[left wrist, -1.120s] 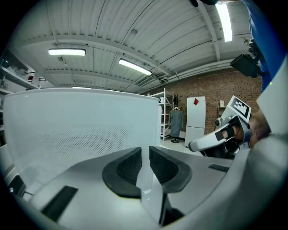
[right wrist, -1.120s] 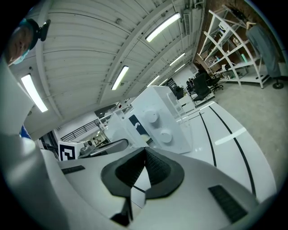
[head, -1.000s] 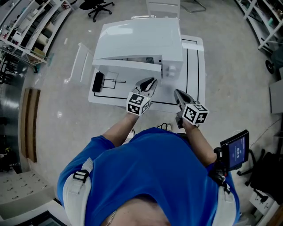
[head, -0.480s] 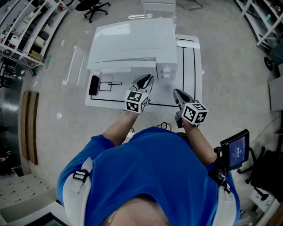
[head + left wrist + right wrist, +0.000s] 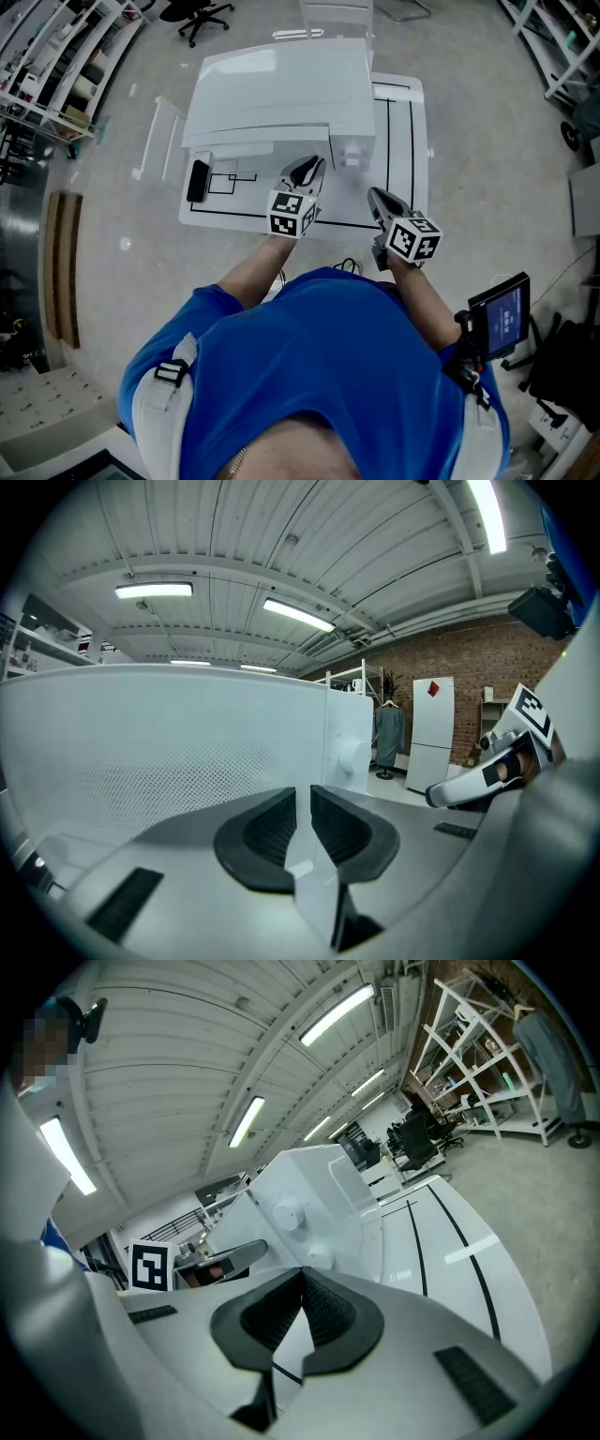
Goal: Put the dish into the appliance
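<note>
The left hand-held gripper (image 5: 303, 806) is pointing straight at the microwave oven (image 5: 281, 84), just in front of its door (image 5: 169, 752). Its jaws are standing a narrow slit apart. Only white is showing in that slit, and it cannot be told from the door face behind, so nothing recognisable is being held; whether the tips are touching the door is hard to judge. The right hand-held gripper (image 5: 302, 1277) is hovering over the front edge of the worktop (image 5: 405, 141), apart from the oven, with its jaws meeting at the tips and empty.

The door's dotted window is filling most of the left gripper view, and a knob (image 5: 352, 757) is sitting on the panel to its right. The door is looking shut, so the inside of the oven is hidden, and the dish is showing in none of the views. A flat black object (image 5: 198, 180) is lying on the worktop's left side, beside black marked lines; it is too small to identify. The person's blue shirt (image 5: 319, 375) is covering the lower half of the head view and cutting off the near floor.
</note>
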`<action>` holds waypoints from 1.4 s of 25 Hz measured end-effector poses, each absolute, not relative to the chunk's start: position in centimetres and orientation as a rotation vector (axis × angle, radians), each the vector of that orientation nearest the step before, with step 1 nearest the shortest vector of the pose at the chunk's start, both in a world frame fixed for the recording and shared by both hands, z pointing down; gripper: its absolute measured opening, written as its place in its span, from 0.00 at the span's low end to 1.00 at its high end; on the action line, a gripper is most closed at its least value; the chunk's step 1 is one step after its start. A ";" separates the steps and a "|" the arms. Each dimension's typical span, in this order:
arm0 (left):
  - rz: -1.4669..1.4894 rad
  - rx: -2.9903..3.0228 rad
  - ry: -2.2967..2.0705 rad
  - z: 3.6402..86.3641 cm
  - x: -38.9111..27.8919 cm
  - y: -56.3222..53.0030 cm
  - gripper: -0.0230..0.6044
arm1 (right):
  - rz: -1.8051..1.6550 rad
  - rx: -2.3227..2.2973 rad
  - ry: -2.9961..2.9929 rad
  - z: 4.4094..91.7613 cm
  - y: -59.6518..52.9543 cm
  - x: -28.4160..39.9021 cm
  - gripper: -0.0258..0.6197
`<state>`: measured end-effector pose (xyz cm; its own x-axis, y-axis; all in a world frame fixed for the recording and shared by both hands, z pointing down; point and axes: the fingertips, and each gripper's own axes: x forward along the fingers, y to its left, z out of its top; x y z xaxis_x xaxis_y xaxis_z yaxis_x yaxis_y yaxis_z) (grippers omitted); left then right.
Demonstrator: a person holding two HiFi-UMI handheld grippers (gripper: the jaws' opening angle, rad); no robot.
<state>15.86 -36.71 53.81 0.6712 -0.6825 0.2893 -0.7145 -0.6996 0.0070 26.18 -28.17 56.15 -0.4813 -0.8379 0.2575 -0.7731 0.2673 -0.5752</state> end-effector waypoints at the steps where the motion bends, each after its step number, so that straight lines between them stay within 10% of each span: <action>1: 0.406 2.759 -1.163 53.7 15.9 -36.8 0.13 | -1.006 -1.542 2.423 56.1 -28.2 26.2 0.04; 35: 0.363 2.743 -1.142 53.1 14.8 -37.6 0.05 | -0.993 -1.574 2.401 55.3 -27.7 24.8 0.04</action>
<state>14.78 -37.65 53.13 0.6812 -0.6775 0.2773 -0.7133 -0.6996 0.0430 24.79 -27.74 55.32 -0.4590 -0.8508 0.2559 -0.7831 0.2514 -0.5688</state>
